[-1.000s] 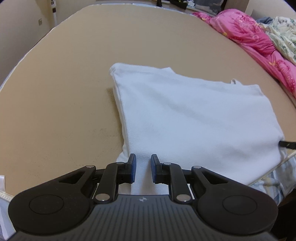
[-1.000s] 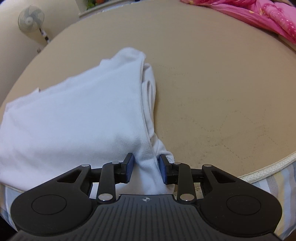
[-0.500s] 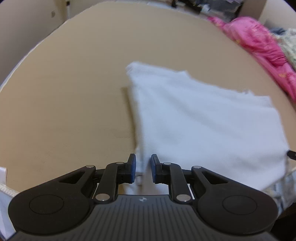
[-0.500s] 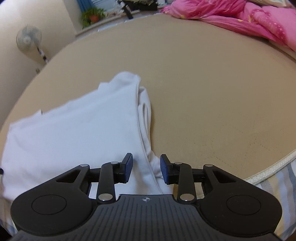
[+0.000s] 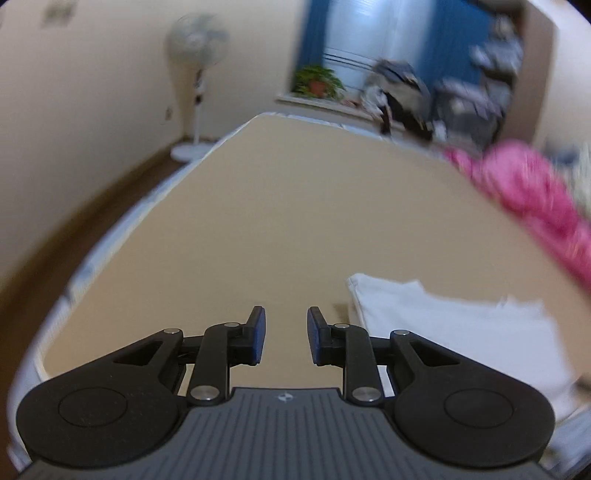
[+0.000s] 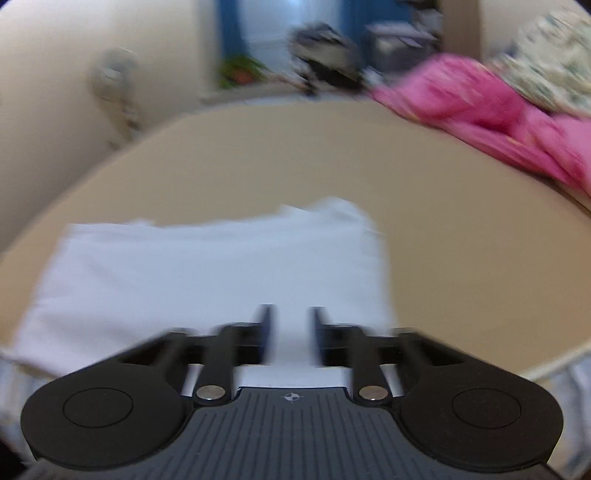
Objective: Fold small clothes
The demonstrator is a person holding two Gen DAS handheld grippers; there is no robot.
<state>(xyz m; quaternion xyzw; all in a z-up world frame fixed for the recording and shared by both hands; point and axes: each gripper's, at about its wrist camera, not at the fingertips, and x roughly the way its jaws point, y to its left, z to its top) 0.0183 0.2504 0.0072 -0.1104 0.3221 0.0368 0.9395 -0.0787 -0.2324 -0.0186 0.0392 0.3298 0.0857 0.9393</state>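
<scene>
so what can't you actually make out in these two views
- Right wrist view: motion blur smears the white garment, so its fold lines are unreadable.
- Left wrist view: the garment's near corner sits behind the left gripper.
- Both views: clutter by the window is too blurred to identify.

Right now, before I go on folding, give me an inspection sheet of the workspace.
Surface: tan mattress, smooth.
Job's things: white garment, folded, lying flat near the mattress's near edge.
Clutter: pink quilt, heaped at the far right.
Grippers: left tongs open, jaws have just been opening, nothing between them; right tongs apart in a blurred view, over the garment, no grip visible.
Cables: nothing seen.
Surroundings: standing fan, potted plant on the sill, blue curtains.
</scene>
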